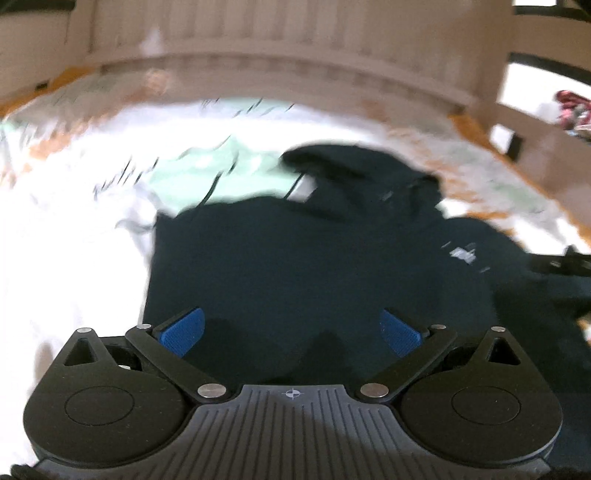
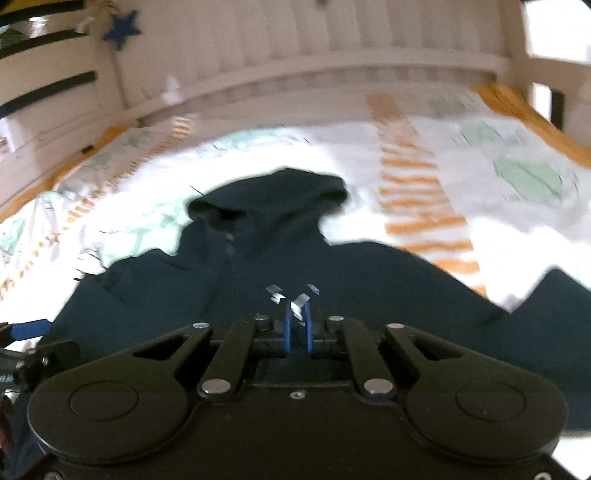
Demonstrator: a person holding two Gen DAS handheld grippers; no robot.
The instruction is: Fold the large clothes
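A dark navy hooded sweatshirt (image 1: 314,258) lies spread on a bed, hood (image 2: 273,199) toward the headboard, a small white print (image 2: 291,295) on its chest. My left gripper (image 1: 291,332) is wide open just above the garment, its blue pads (image 1: 183,332) apart with nothing between them. My right gripper (image 2: 297,328) hovers over the chest of the hoodie (image 2: 332,280), its blue pads nearly together with only a thin gap and no cloth seen between them. The left gripper's blue pad shows at the left edge of the right wrist view (image 2: 27,328). Both views are motion-blurred.
The bed has a white cover (image 2: 498,173) with green and orange patterns. A pale wooden slatted headboard (image 1: 277,40) runs across the back, with side rails (image 1: 517,122) at the right. A blue star (image 2: 122,27) hangs at the upper left.
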